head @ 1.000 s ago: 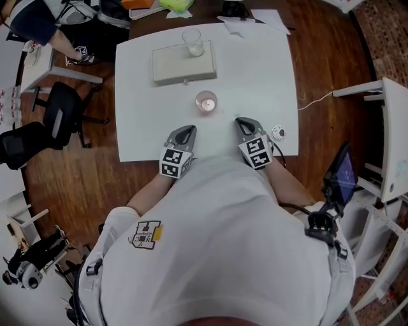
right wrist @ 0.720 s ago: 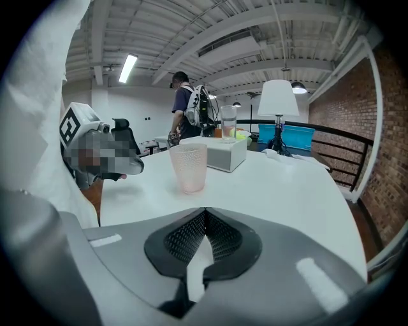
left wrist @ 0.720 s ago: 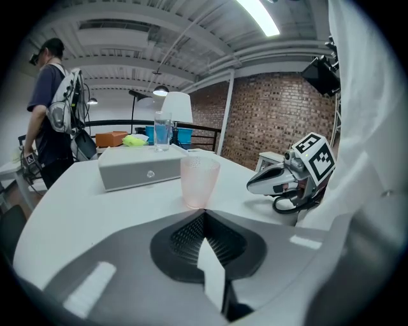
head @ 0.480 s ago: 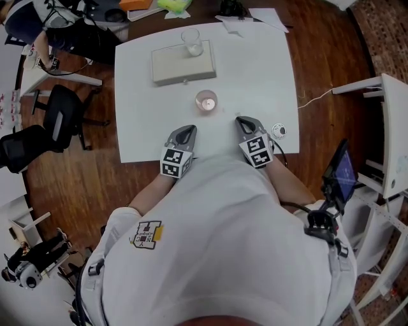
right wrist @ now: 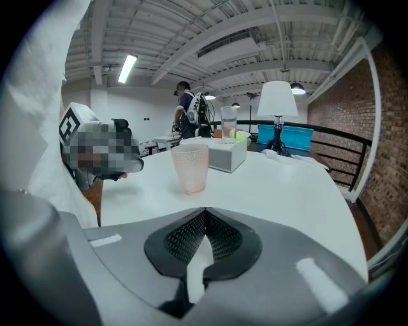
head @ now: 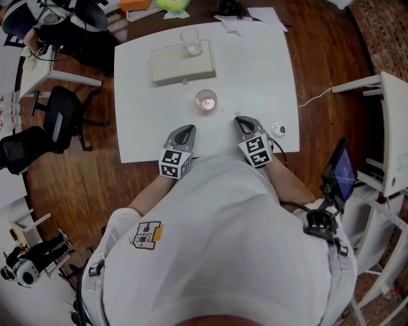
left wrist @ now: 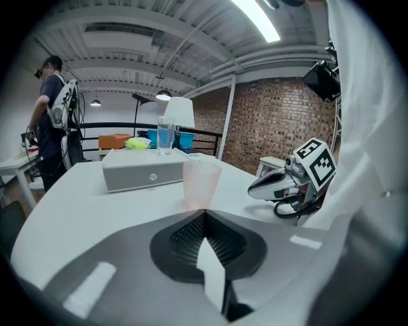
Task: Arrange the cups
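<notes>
Left claw and right claw sit at the near edge of the white worktop, each with its jaws pressed fully together and nothing between them. Pink cup stands upright on the worktop just ahead, between the two claws. Clear glass stands upright at the far edge of the grey box, well apart from the pink cup.

Light: bright, even, from ceiling strip. White surface glared softly. Gripper views bowed, corners vignetted black.
</notes>
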A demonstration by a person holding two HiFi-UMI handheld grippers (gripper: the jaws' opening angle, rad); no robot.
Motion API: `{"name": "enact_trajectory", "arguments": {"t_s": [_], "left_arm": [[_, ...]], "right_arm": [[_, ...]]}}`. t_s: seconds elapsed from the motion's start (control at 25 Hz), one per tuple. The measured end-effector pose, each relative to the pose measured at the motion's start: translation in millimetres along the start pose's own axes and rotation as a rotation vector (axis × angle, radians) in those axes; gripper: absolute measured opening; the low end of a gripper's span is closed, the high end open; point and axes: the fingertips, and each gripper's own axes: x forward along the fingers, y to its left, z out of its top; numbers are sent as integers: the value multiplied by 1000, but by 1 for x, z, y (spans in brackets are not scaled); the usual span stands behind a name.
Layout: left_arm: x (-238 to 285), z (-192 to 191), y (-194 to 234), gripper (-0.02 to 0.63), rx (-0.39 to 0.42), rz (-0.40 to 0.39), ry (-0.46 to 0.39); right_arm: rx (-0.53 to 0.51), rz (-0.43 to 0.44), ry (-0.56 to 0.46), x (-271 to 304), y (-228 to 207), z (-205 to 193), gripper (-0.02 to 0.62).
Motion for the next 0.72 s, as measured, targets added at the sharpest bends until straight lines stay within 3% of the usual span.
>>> {"name": "enact_trajectory", "arguments": {"t_s": [0.48,0.56,0.64,0.72], "left_arm": [[-11,-7,7,0,-21,16,-1],[-15,-9,11,0,-36,21,-8],[-18,-11,15,0,-46,31,-14],[-21,-12,19,0,-60,42,-19]], "right_arm": [[-86,28,-50,8,8,22,2],[-113,71,-72,13,12,34,129],[-158,110,-88,21,16,47,328],[-204,129,-93,30,19,59,386]]}}
